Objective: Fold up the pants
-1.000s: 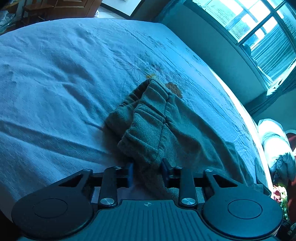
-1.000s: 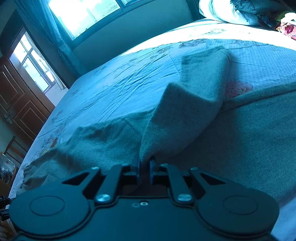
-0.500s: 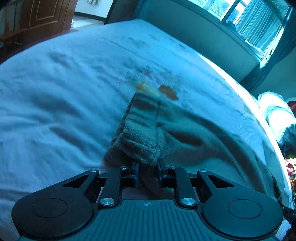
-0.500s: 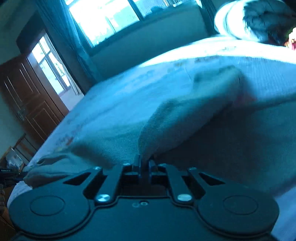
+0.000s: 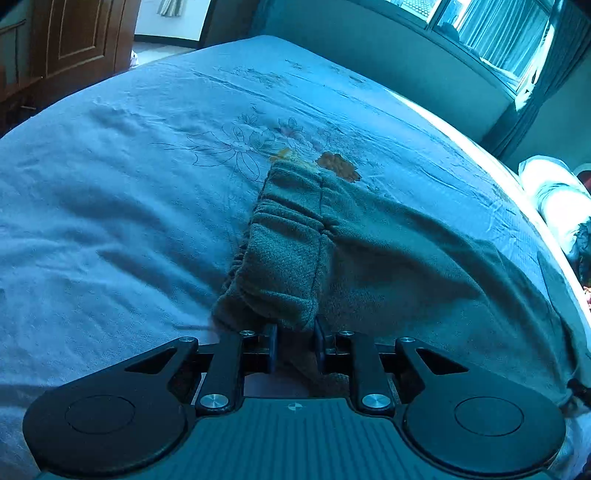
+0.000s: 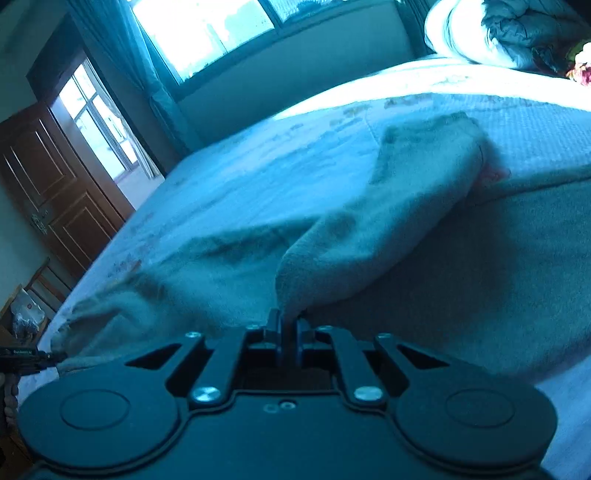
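Fleecy grey-green pants [image 5: 388,258], gathered waistband in left claw [image 5: 295,345], hem in right claw [image 6: 288,332].

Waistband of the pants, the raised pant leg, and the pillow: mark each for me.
waistband [image 5: 291,221], left wrist view, on the gathered elastic band.
raised pant leg [image 6: 369,236], right wrist view, on the lifted fold's middle.
pillow [image 6: 458,33], right wrist view, on its white side.

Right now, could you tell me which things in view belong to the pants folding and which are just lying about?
Part of the job:
pants
left gripper, gripping the waistband
right gripper, pinching a leg
bed, the work surface

Just lying about:
pillow
wooden door
curtains
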